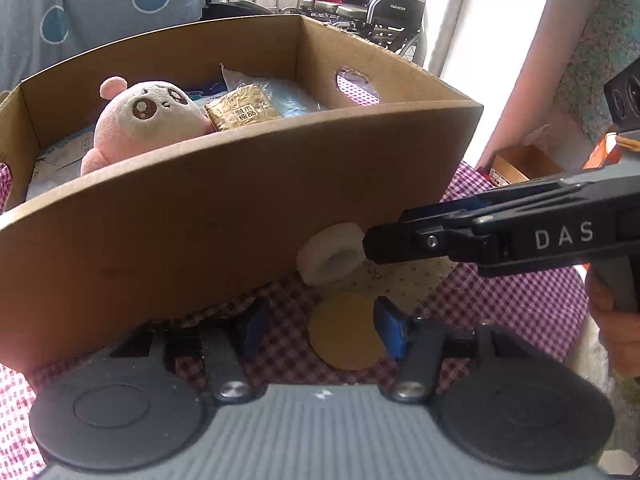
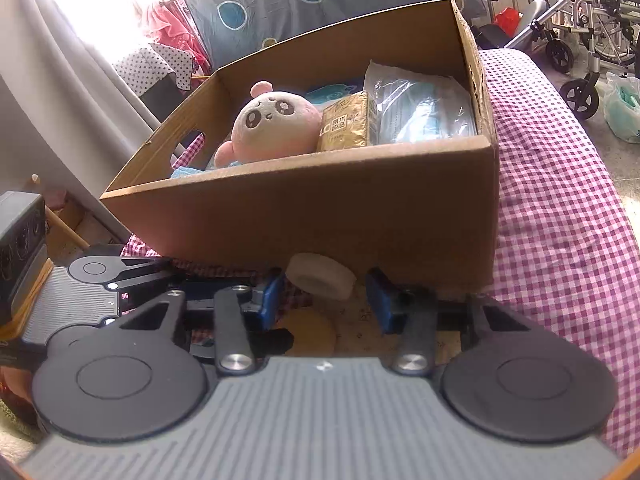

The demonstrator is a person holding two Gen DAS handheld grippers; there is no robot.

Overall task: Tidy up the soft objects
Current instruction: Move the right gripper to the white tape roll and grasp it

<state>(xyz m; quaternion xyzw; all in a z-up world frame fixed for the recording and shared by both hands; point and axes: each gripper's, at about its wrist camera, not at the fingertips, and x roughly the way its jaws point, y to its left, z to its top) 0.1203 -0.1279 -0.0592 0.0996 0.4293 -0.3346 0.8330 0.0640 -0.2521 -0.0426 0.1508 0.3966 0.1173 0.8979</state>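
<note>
A white round soft roll (image 1: 330, 258) lies on the checked cloth against the front wall of a cardboard box (image 1: 208, 216). In the right wrist view the roll (image 2: 322, 276) sits just ahead of my open right gripper (image 2: 326, 300), between its blue pads. The right gripper (image 1: 380, 240) reaches in from the right in the left wrist view, its tip at the roll. My left gripper (image 1: 320, 330) is open and empty above a tan round pad (image 1: 344, 336). The box (image 2: 360, 216) holds a pink plush (image 2: 270, 124), a gold packet (image 2: 346, 126) and a bag of blue masks (image 2: 420, 108).
A pink-and-white checked cloth (image 2: 560, 208) covers the surface. A patterned beige sheet (image 1: 404, 280) lies under the roll. Wheelchairs (image 2: 580, 20) stand behind. A small open cardboard box (image 1: 520, 164) sits off to the right.
</note>
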